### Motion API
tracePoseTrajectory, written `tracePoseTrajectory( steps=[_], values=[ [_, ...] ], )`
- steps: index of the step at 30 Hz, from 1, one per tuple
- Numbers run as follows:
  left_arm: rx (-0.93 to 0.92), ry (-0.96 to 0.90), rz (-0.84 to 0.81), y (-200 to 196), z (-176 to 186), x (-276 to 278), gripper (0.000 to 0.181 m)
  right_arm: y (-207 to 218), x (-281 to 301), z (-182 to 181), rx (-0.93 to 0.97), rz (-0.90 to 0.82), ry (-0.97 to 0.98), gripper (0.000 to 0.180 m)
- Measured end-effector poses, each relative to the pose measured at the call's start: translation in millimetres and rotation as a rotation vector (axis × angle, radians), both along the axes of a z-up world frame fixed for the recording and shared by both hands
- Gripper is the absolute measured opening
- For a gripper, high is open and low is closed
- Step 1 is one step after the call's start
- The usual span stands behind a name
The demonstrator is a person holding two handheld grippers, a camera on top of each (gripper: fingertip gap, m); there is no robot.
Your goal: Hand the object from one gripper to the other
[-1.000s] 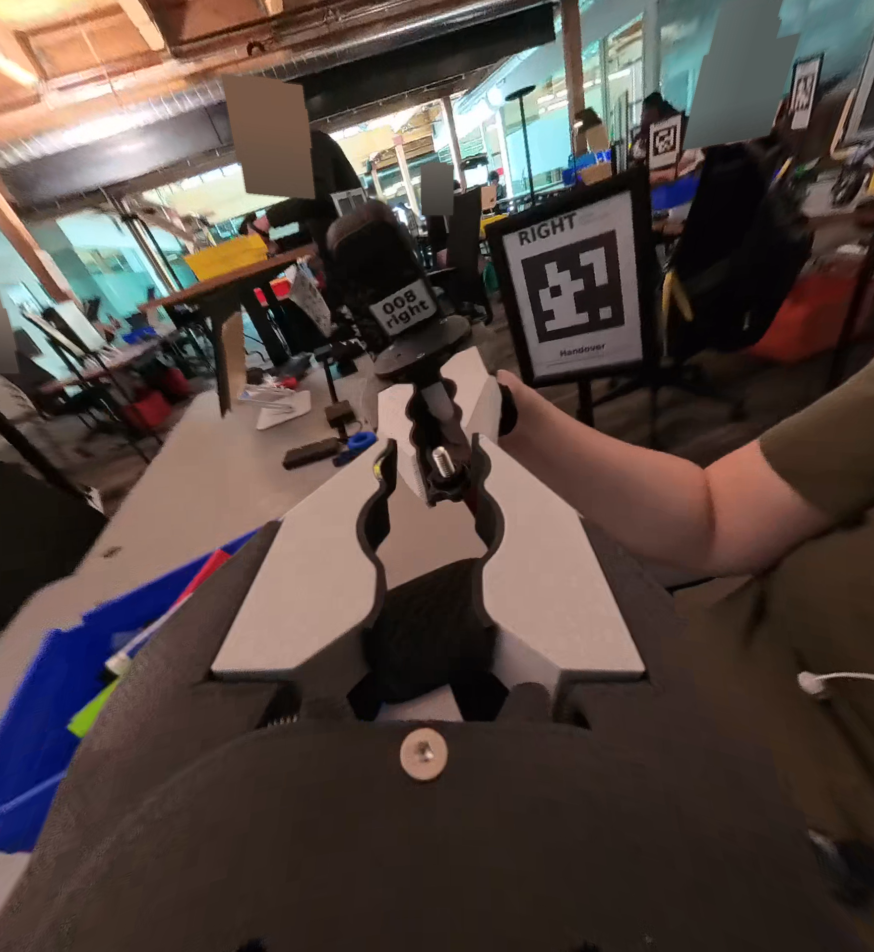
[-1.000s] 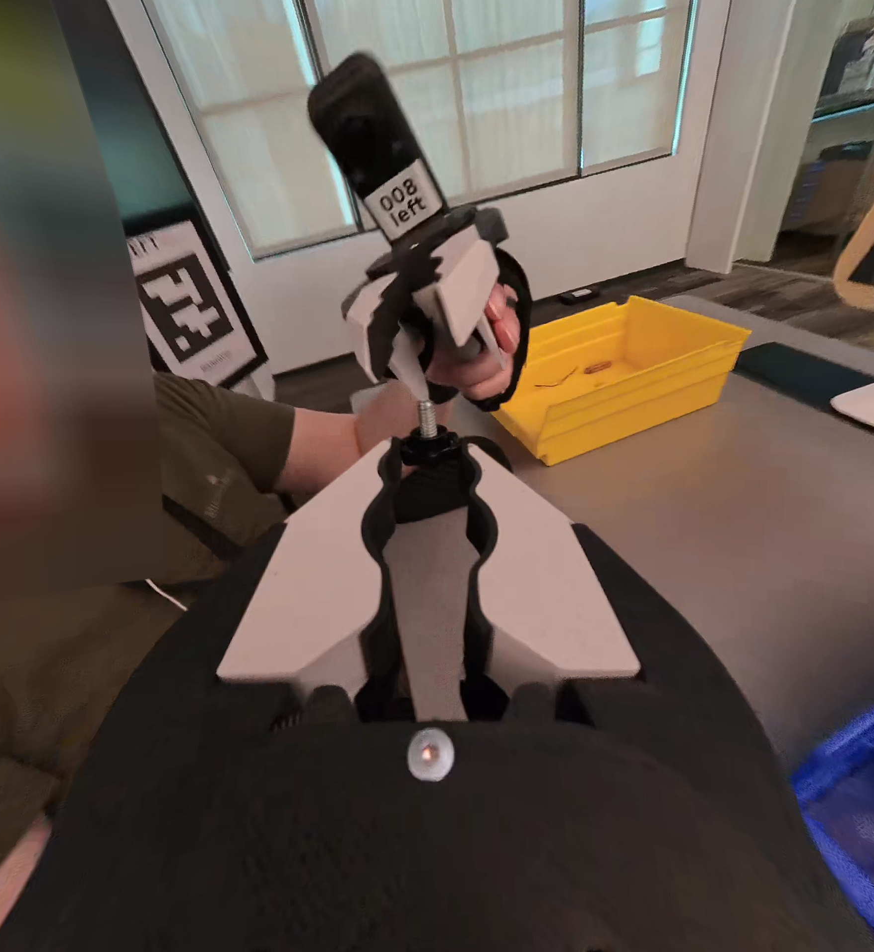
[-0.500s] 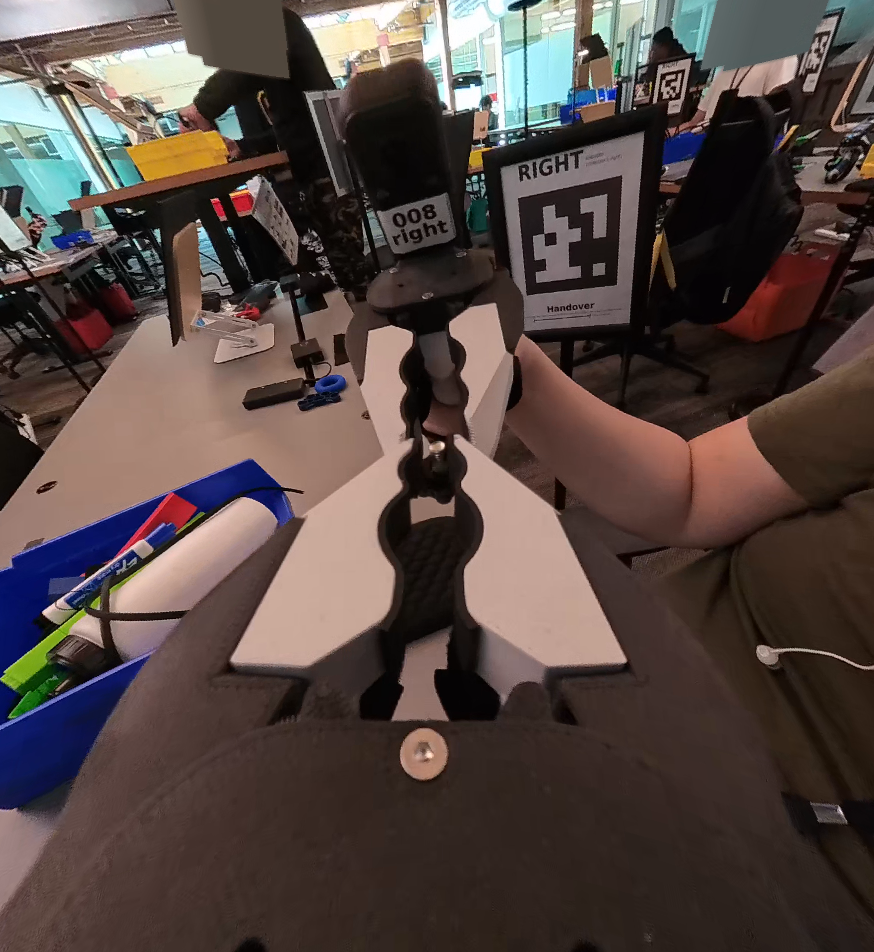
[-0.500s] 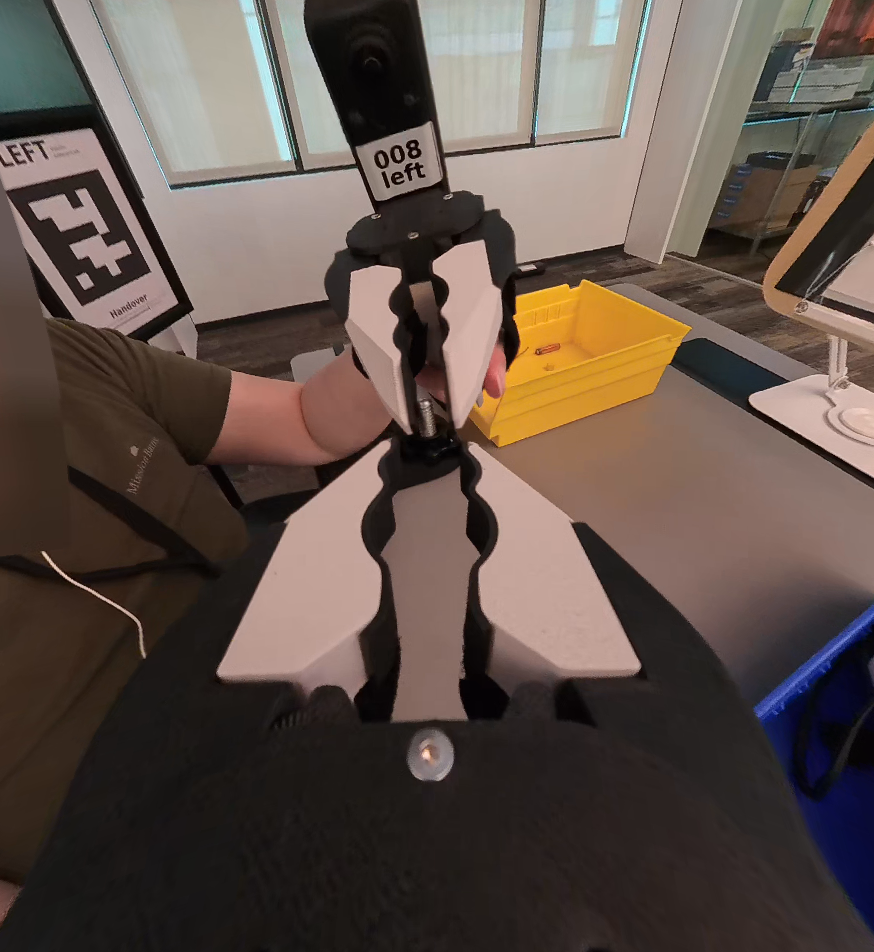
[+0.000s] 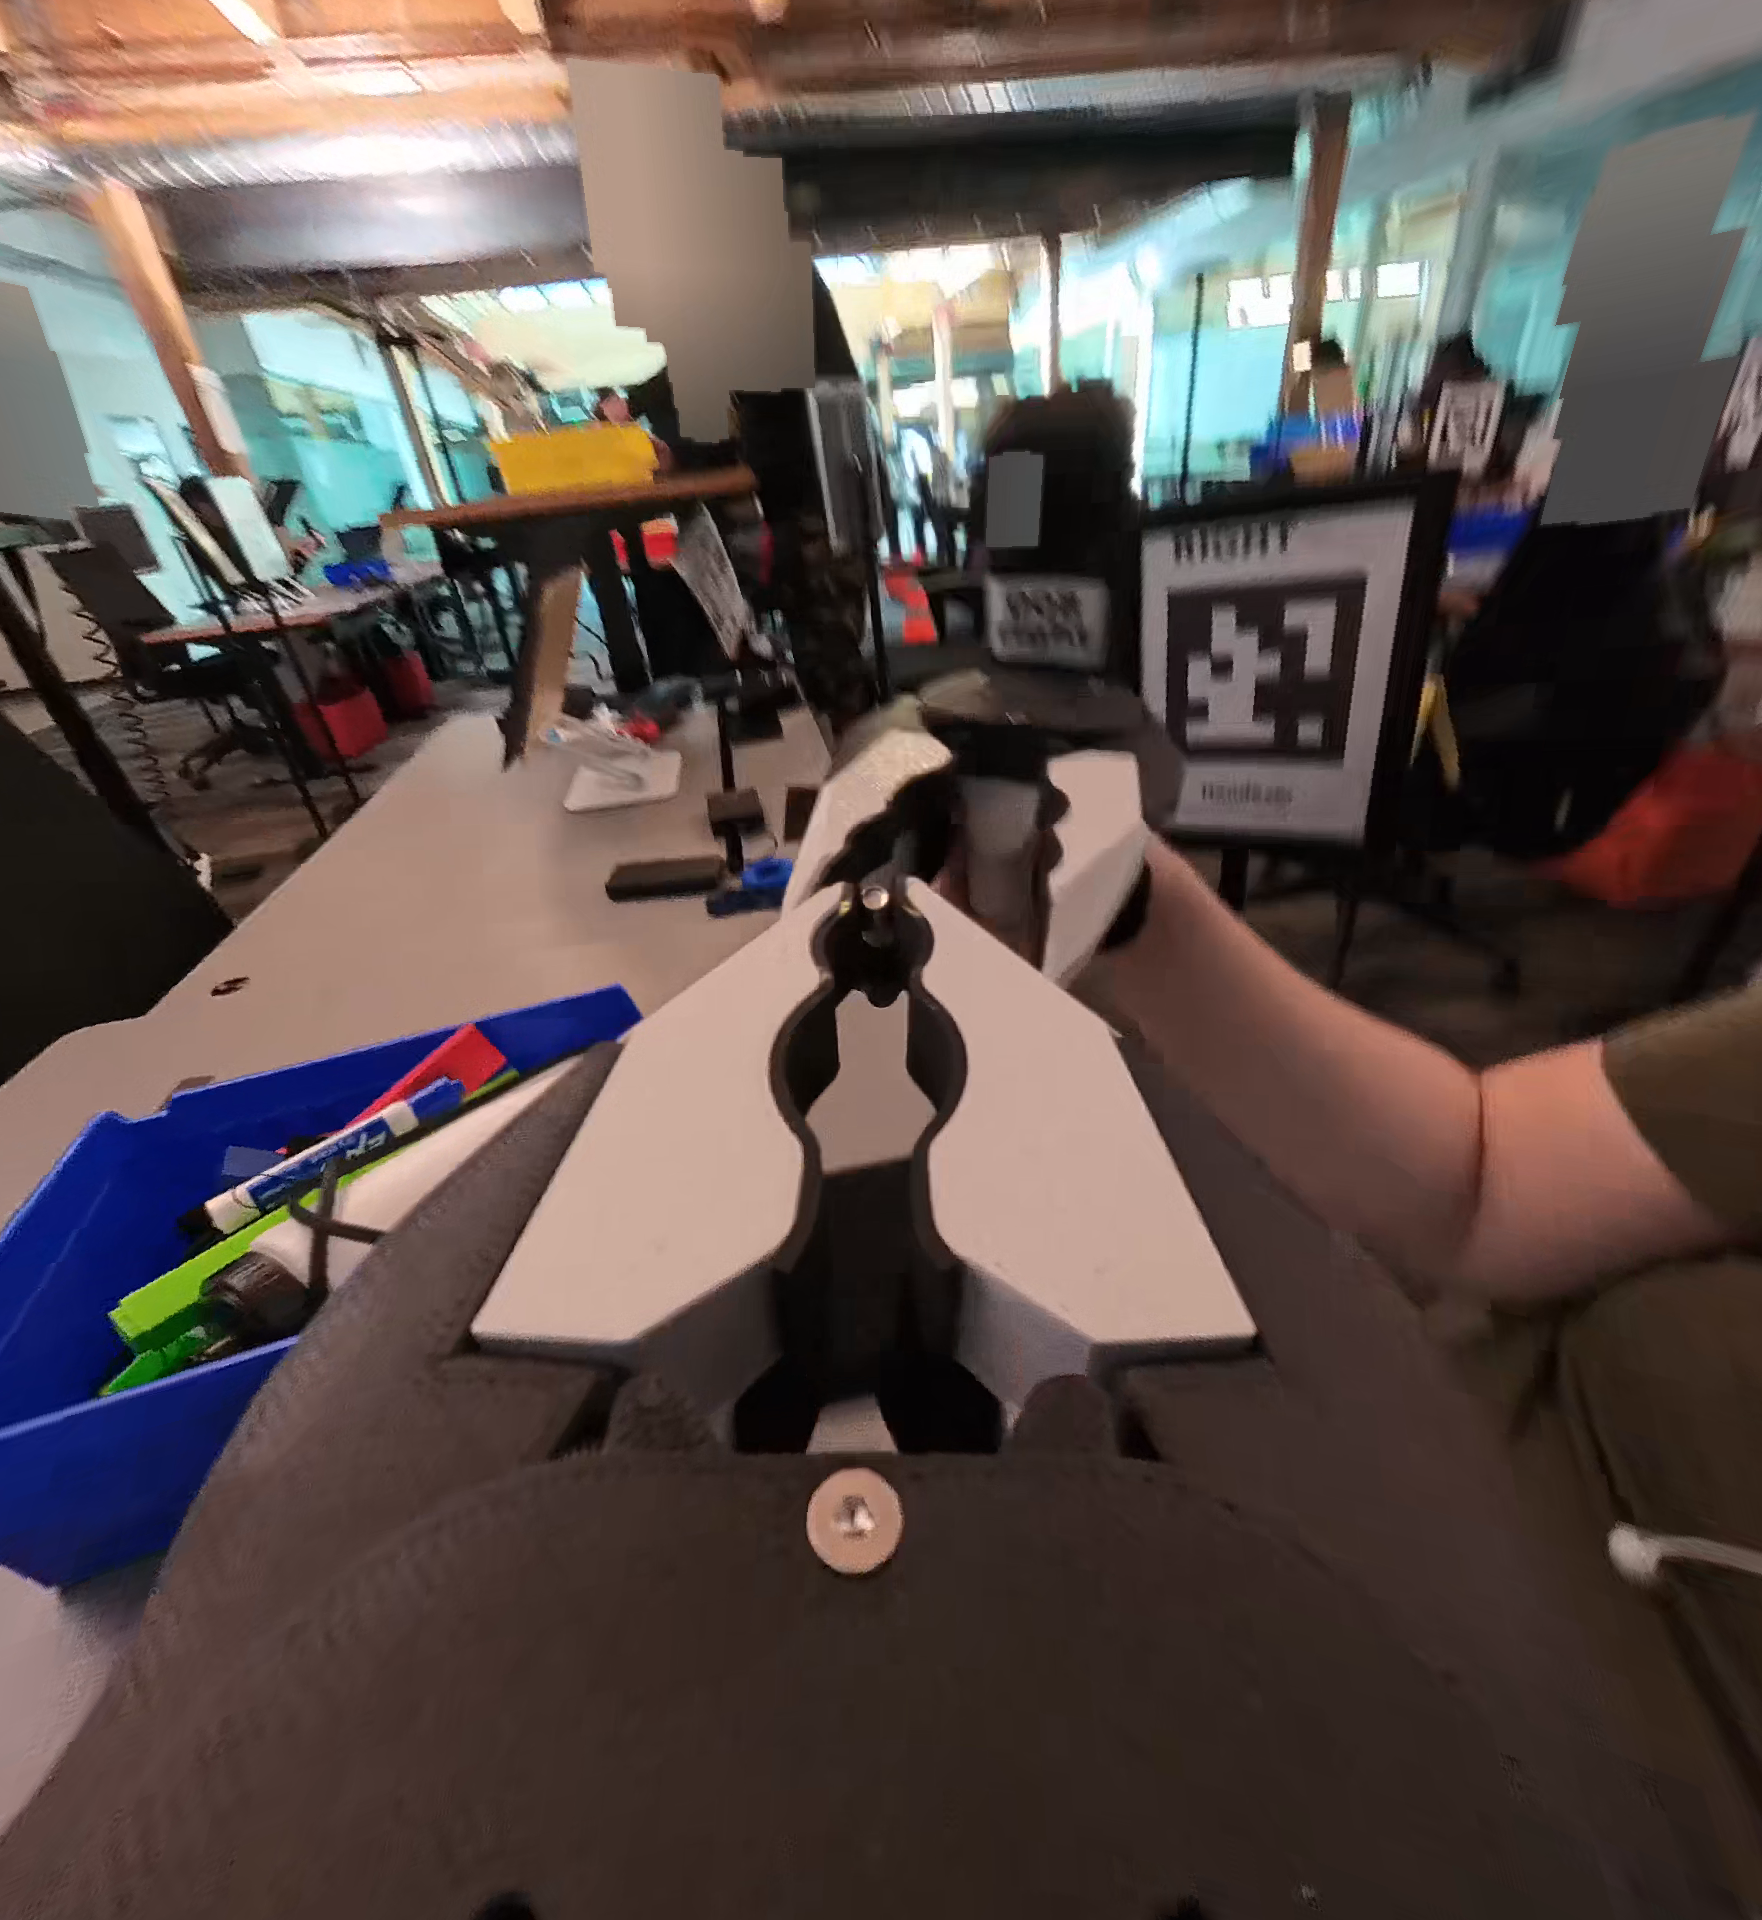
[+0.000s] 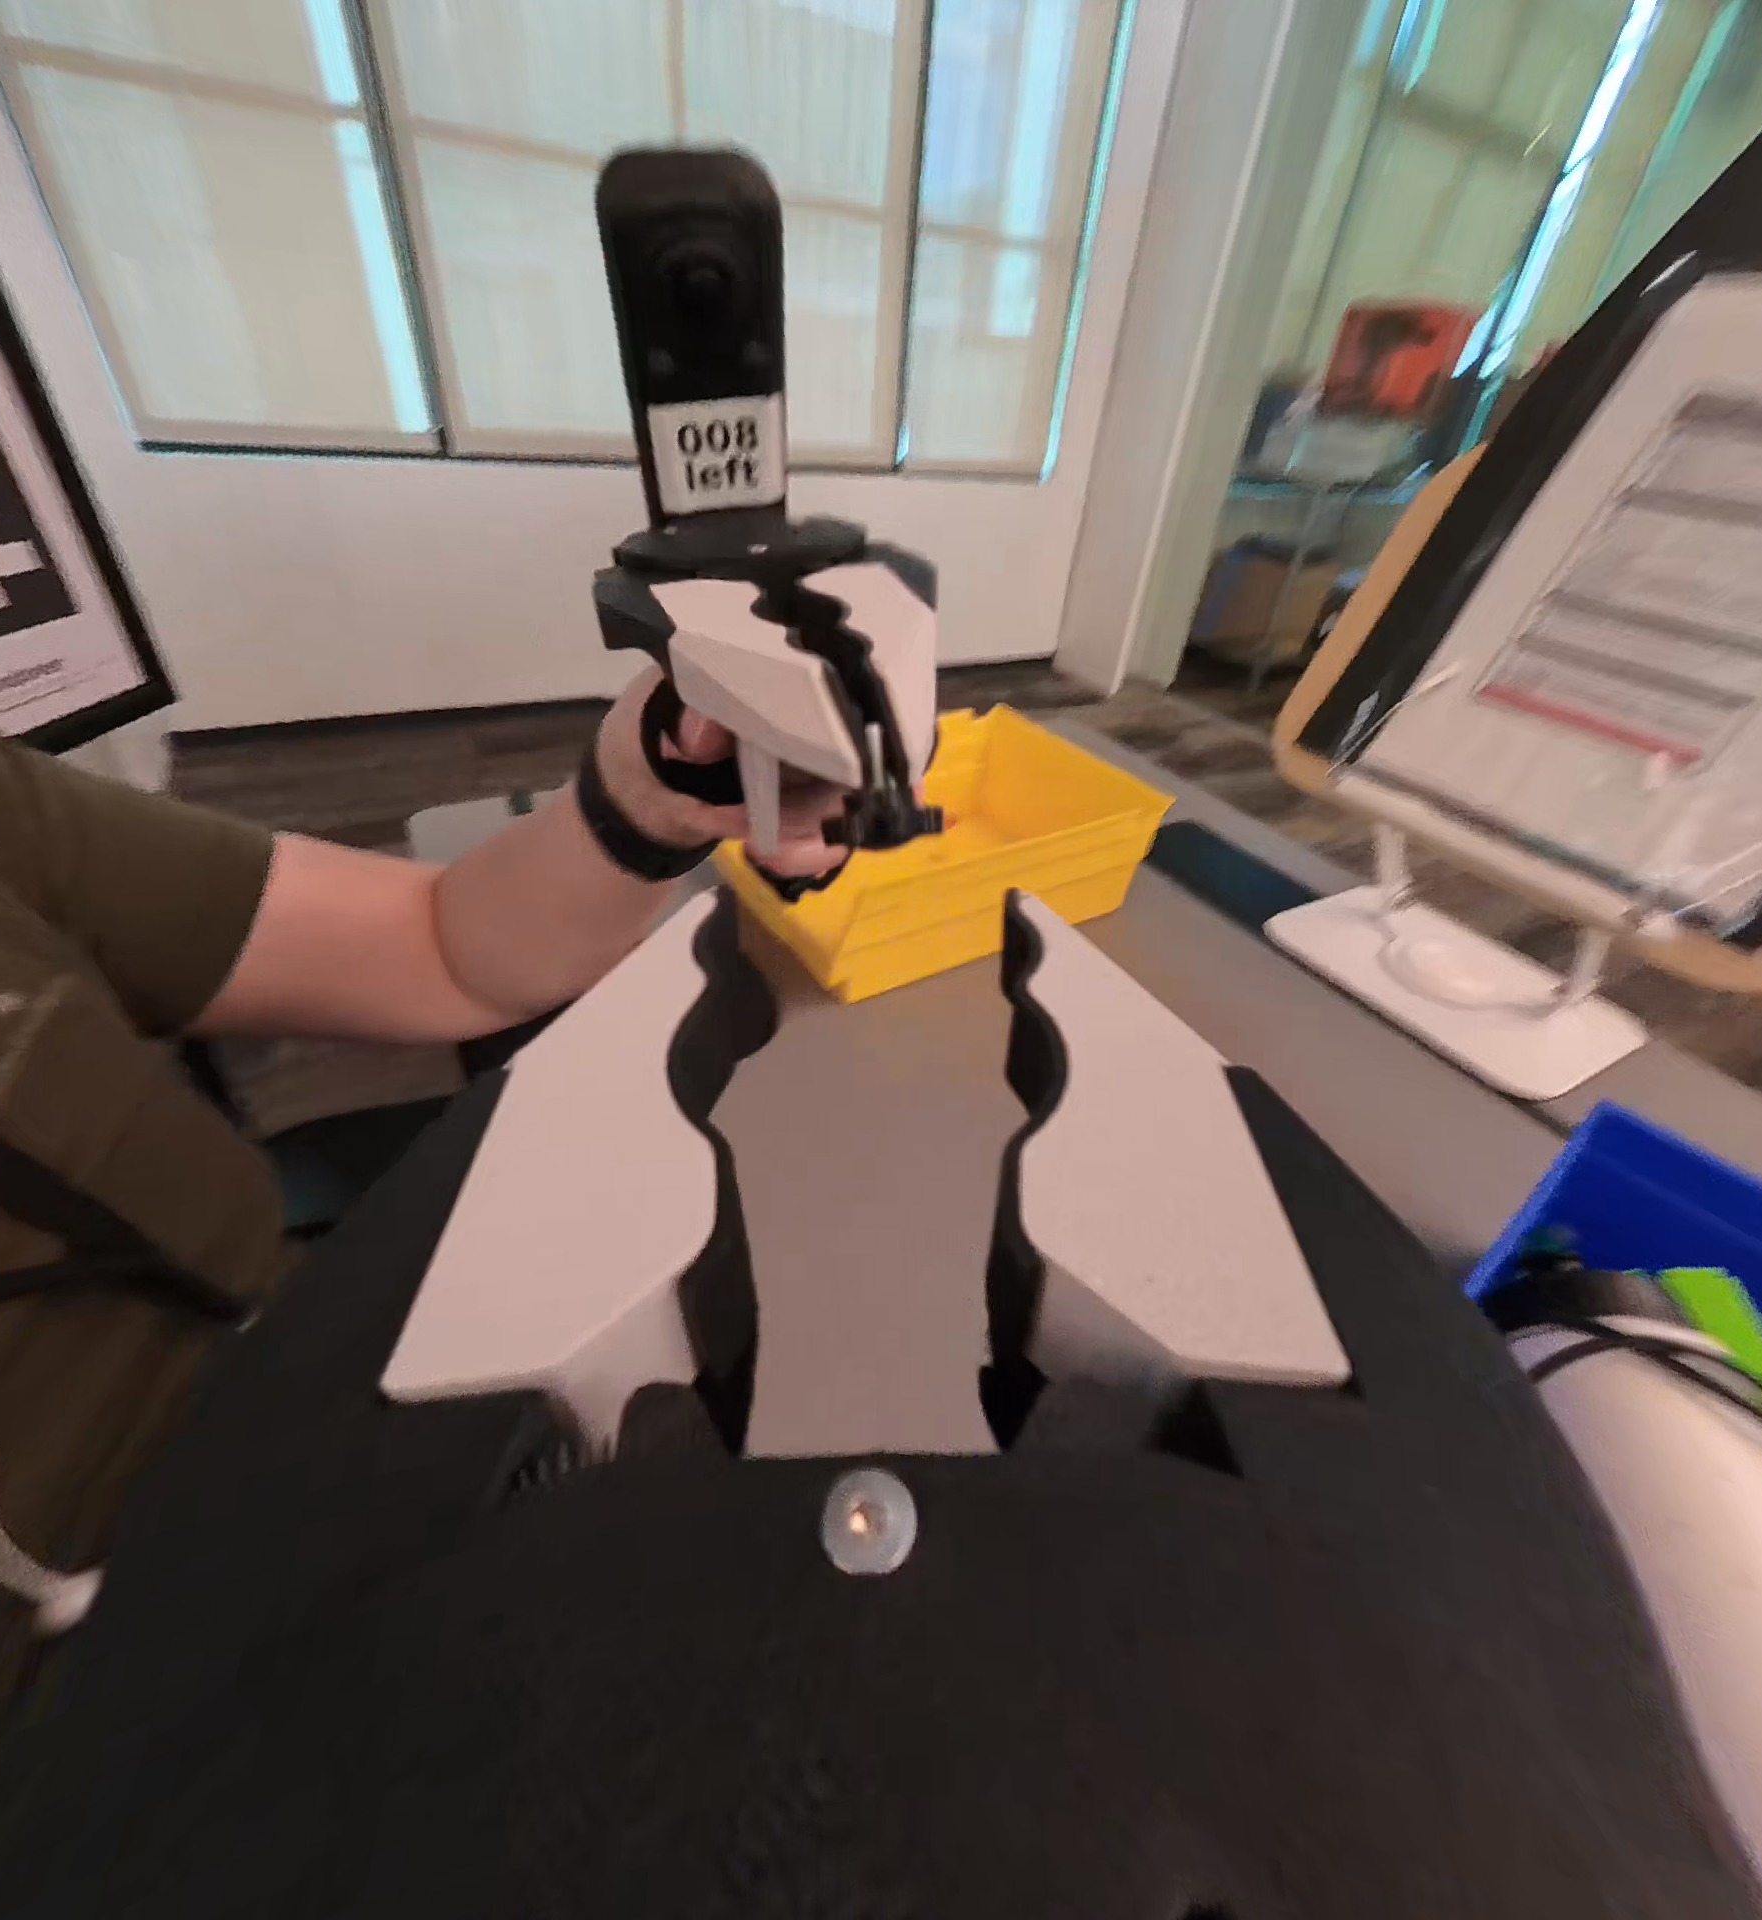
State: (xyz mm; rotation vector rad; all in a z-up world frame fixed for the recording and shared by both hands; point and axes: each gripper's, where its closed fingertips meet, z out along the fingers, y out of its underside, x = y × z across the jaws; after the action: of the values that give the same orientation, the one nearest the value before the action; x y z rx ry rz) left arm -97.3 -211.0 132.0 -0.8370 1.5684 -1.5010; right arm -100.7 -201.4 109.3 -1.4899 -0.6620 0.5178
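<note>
Your handover object: small black knob with silver threaded metal stud (image 5: 869, 925). Pinched at very tips of your left gripper (image 5: 872, 914), clear of grey worktop, held in air. In left wrist view stud end faces camera, black part behind it. In right wrist view same piece (image 6: 882, 805) hangs at fingertips, stud up, black knob lowest, over yellow plastic bin (image 6: 1053, 842).

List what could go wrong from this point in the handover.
1. The left gripper pinches the black screw knob only at its very tips, so a jolt might drop it.
2. The right gripper, jaws open and empty, sits close below; moving either could knock the knob loose.
3. Both views are motion-blurred, suggesting fast movement.
</note>
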Motion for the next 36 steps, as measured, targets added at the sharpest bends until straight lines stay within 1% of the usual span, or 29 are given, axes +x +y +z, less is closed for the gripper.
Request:
tracePoseTrajectory(
  steps=[2, 4, 7, 9, 11, 13, 15, 19, 21, 27, 29, 31, 34, 36],
  values=[
    [-0.151, -0.041, 0.012, 15.1, 15.9, -2.9, 0.004, 8.6, 13.3, 14.8, 0.141, -0.129, -0.005, 0.058],
    [-0.319, -0.077, 0.004, 28.3, 29.9, -6.8, 0.003, 11.5, 25.7, 33.2, 0.332, -0.288, -0.035, 0.064],
    [-0.498, -0.096, -0.024, 38.5, 38.7, -9.4, 0.003, 1.4, 18.3, 50.1, 0.586, -0.421, -0.155, 0.064],
    [-0.587, -0.094, -0.055, 38.5, 41.2, -9.8, 0.003, 2.9, 3.6, 48.7, 0.647, -0.451, -0.273, 0.062],
    [-0.643, -0.07, -0.106, 32.2, 40.7, -9.7, 0.003, 12.1, -0.5, 46.5, 0.659, -0.536, -0.388, 0.061],
    [-0.657, -0.034, -0.137, 24.7, 36.8, -7.6, 0.003, 15.0, -4.8, 48.4, 0.686, -0.579, -0.452, 0.052],
    [-0.673, -0.02, -0.158, 19.3, 35.3, -6.6, 0.003, 15.3, -7.3, 51.7, 0.7, -0.591, -0.461, 0.044],
    [-0.675, 0.007, -0.181, 10.1, 31.4, -4.5, 0.003, 17.8, -5.8, 48.9, 0.683, -0.605, -0.514, 0.04],
    [-0.67, 0.007, -0.177, 8.6, 30.4, -3.3, 0.003, 15.4, -8.6, 46.5, 0.686, -0.59, -0.536, 0.023],
    [-0.696, 0.022, -0.217, 3.9, 30.3, -3.9, 0.004, 10.9, -8.1, 46.0, 0.667, -0.582, -0.556, 0.023],
    [-0.695, 0.035, -0.245, 0.3, 32.4, -5.5, 0.025, 8.5, -6.6, 47.7, 0.663, -0.591, -0.573, 0.023],
    [-0.66, 0.045, -0.237, -0.9, 32.9, -5.6, 0.046, 4.7, -3.2, 51.5, 0.67, -0.611, -0.591, 0.023],
    [-0.565, -0.017, -0.2, 1.8, 39.5, -10.9, 0.05, -2.0, 3.6, 58.7, 0.642, -0.614, -0.541, 0.023],
    [-0.451, -0.055, -0.17, 0.1, 41.5, -15.5, 0.052, -7.3, 9.1, 64.5, 0.612, -0.605, -0.467, 0.023]
  ],
)
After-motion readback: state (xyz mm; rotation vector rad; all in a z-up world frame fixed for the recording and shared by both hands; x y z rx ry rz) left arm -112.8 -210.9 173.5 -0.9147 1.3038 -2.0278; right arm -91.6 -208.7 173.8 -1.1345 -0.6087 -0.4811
